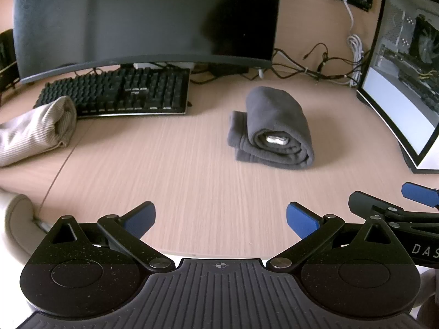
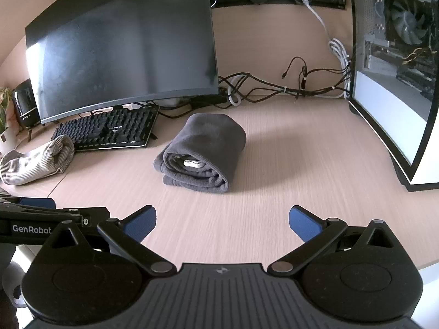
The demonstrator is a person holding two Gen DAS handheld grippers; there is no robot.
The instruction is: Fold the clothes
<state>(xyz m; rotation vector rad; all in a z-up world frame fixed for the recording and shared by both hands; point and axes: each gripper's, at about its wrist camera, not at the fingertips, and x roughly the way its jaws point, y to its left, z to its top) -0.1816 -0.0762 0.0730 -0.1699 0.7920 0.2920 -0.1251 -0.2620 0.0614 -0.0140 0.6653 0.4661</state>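
Note:
A dark grey garment (image 1: 273,130) lies folded and rolled into a bundle on the wooden desk (image 1: 178,170), with a white label showing at its open end; it also shows in the right wrist view (image 2: 204,152). A beige ribbed garment (image 1: 33,131) lies rolled at the desk's left edge, also in the right wrist view (image 2: 38,161). My left gripper (image 1: 221,220) is open and empty, near the desk's front edge, well short of the grey bundle. My right gripper (image 2: 222,222) is open and empty, beside the left one.
A black keyboard (image 1: 120,93) and a dark curved monitor (image 1: 142,19) stand at the back left. A white glass-sided computer case (image 2: 395,82) stands at the right. Tangled cables (image 2: 288,87) lie along the back. A small black device (image 2: 24,104) sits far left.

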